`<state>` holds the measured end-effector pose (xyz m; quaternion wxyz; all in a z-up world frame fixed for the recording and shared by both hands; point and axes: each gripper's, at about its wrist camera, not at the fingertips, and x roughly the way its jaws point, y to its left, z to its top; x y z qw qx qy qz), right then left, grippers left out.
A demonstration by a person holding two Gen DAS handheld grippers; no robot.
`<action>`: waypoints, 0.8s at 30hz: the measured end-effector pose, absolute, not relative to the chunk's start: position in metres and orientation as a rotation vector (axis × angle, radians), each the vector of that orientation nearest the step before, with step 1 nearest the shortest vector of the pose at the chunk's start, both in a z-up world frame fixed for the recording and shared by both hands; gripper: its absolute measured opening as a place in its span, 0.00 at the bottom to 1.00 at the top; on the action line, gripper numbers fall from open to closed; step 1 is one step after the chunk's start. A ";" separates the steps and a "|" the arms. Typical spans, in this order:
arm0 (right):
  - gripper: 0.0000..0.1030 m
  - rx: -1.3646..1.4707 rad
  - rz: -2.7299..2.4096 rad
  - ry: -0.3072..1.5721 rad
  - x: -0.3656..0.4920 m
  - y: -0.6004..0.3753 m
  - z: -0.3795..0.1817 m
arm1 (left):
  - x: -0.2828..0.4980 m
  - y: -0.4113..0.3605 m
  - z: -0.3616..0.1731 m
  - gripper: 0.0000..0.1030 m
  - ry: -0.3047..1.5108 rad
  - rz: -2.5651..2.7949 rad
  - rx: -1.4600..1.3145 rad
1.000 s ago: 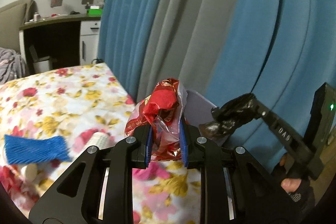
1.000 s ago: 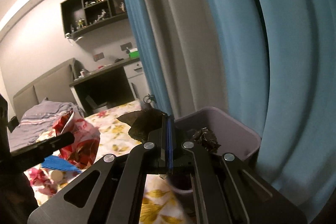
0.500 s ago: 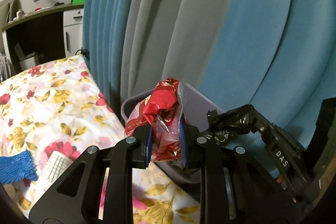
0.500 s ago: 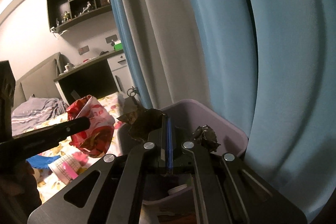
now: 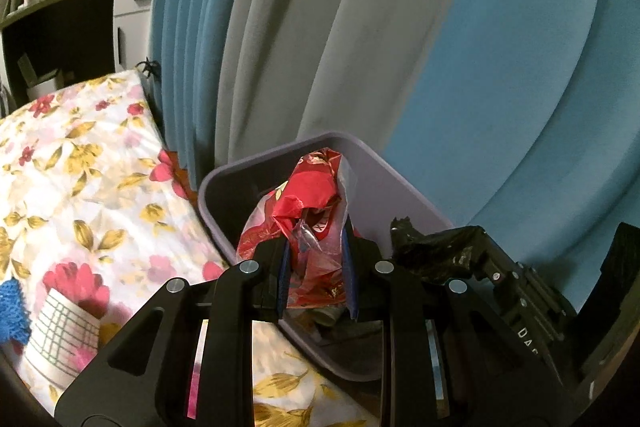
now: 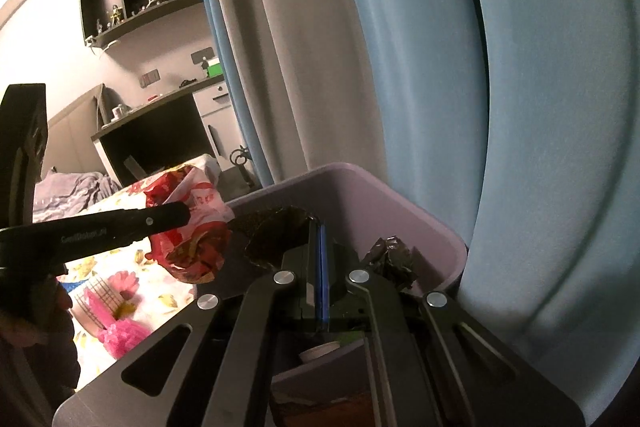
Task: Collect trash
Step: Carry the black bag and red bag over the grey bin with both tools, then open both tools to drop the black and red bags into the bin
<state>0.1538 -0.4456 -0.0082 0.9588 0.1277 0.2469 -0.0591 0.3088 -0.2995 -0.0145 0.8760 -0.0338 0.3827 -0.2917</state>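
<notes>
My left gripper (image 5: 315,273) is shut on a crumpled red and clear plastic wrapper (image 5: 308,211), held over the near rim of a lilac bin (image 5: 400,187). The same wrapper (image 6: 192,239) hangs at the bin's left edge in the right wrist view. My right gripper (image 6: 319,267) is shut on a thin crumpled black plastic piece (image 6: 276,235), which sticks out on both sides of the fingers above the bin (image 6: 400,211). From the left wrist view the black piece (image 5: 436,245) hovers over the bin's right side. Some trash lies inside the bin.
A bed with a floral sheet (image 5: 80,167) runs along the bin's left side, with a white checked roll (image 5: 60,339) and a blue mesh cloth (image 5: 12,311) on it. Blue and grey curtains (image 5: 360,27) hang right behind the bin. A desk (image 6: 160,131) stands far back.
Both grippers have moved toward and down over the bin with their loads. The bin now fills more of each view; the bed has slid off to the left.
</notes>
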 end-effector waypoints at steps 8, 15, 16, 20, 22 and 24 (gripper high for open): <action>0.01 0.269 -0.123 0.530 0.159 -0.449 -0.015 | 0.319 -0.311 -0.025 0.20 0.828 -0.603 -0.059; 0.01 0.249 -0.125 0.546 0.164 -0.446 -0.015 | 0.324 -0.316 -0.031 0.20 0.856 -0.604 -0.065; 0.01 0.249 -0.126 0.548 0.164 -0.446 -0.016 | 0.324 -0.316 -0.032 0.20 0.857 -0.604 -0.065; 0.01 0.248 -0.125 0.549 0.166 -0.446 -0.015 | 0.326 -0.318 -0.034 0.20 0.859 -0.605 -0.066; 0.01 0.248 -0.122 0.550 0.168 -0.446 -0.016 | 0.327 -0.319 -0.035 0.20 0.862 -0.606 -0.064; 0.01 0.249 -0.118 0.549 0.169 -0.446 -0.017 | 0.328 -0.321 -0.036 0.20 0.865 -0.608 -0.064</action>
